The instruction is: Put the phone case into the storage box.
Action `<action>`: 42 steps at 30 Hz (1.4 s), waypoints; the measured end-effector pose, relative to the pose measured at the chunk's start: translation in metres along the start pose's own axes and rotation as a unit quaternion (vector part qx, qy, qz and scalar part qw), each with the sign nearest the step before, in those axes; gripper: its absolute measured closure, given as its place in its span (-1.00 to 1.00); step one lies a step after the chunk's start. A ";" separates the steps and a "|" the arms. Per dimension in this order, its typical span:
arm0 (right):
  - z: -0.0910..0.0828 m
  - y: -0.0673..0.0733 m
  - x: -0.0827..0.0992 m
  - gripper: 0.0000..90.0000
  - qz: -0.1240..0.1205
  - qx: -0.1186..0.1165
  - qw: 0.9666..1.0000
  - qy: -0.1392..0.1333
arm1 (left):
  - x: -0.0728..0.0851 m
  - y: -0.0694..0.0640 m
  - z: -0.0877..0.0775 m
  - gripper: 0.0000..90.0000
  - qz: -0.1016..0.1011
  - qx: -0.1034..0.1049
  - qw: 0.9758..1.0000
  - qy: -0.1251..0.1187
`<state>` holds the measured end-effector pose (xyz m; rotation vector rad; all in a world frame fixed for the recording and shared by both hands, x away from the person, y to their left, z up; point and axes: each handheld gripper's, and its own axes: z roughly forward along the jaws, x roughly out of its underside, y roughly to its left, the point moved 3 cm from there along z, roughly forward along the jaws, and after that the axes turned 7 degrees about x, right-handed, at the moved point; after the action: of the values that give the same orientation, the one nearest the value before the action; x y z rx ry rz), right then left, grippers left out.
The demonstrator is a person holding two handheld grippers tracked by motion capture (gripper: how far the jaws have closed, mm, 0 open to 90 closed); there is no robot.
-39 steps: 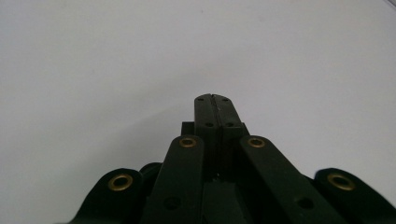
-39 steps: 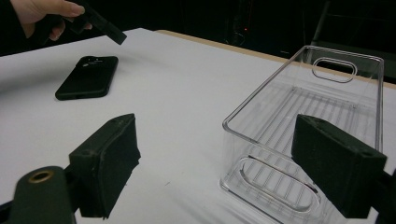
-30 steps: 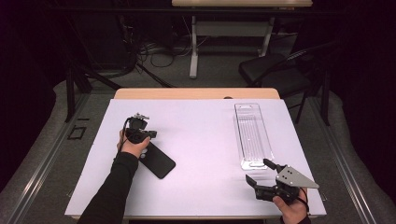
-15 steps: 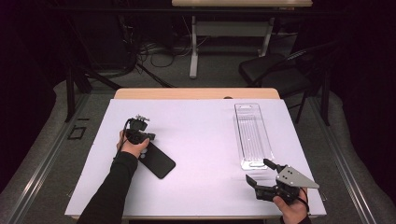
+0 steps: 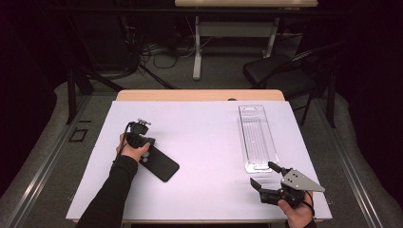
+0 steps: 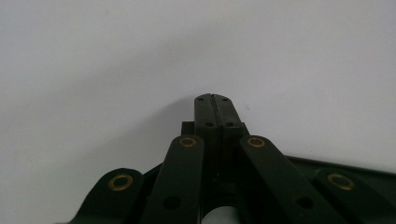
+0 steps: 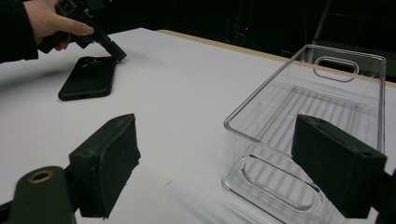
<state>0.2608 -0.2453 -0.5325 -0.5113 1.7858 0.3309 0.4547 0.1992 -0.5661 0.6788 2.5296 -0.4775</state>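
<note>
Left claw [image 5: 142, 142]: we see its jaws pressed together, empty, tips down at the phone's corner.
Right claw [image 5: 266, 176]: jaws wide apart, held level, aimed at the clear tray [image 5: 257, 135].
Phone [image 5: 160, 164]: flat on the white bench [image 5: 204, 142], just beside our left hand [image 5: 134, 151].

Dark room, grey floor [image 5: 52, 156], black chair [image 5: 278, 73]

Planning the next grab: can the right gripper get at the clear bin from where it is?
Probably yes. The right gripper sits open just short of the clear bin's near end, with bare table between. The phone case and left gripper are far off.
</note>
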 end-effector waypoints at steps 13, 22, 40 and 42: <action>0.000 0.001 0.000 -0.68 0.002 -0.001 1.000 -0.002 | 0.027 -0.004 -0.014 1.00 -0.004 0.010 1.000 -0.004; 0.000 0.001 0.000 -0.68 0.002 -0.001 1.000 -0.001 | 0.050 -0.012 -0.023 1.00 0.004 0.015 1.000 -0.012; -0.001 0.002 -0.001 -0.68 -0.001 -0.003 1.000 0.000 | 0.086 -0.034 -0.039 1.00 0.014 0.034 0.999 -0.020; -0.001 0.002 -0.001 -0.68 -0.001 -0.003 1.000 0.000 | 0.090 -0.037 -0.041 1.00 0.019 0.034 0.999 -0.016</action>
<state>0.2591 -0.2441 -0.5315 -0.5175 1.7842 0.3360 0.3515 0.2209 -0.5714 0.7377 2.4762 -0.5600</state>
